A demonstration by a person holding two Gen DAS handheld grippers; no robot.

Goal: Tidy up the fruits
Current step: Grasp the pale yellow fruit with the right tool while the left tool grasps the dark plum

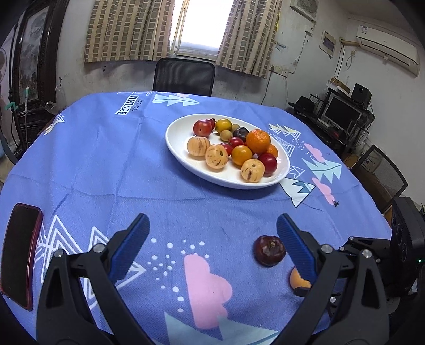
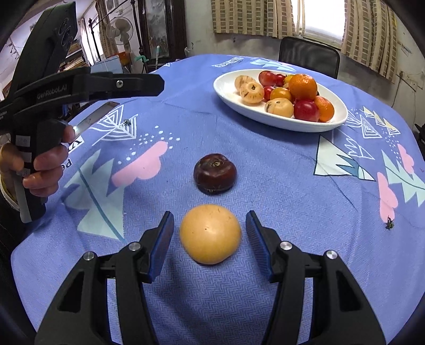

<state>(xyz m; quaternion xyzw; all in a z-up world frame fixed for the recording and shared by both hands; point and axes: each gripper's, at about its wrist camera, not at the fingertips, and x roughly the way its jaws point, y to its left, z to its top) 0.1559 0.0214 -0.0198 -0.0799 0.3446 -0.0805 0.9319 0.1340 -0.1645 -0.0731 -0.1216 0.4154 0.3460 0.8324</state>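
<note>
Right gripper spread wide around yellow fruit — apparently untouched, dark fruit stem-up, left gripper agape.

We see a lived-in home room: curtained window, air conditioner, computer desk, table under a printed cloth.

Yellow fruit near dark fruit
</note>
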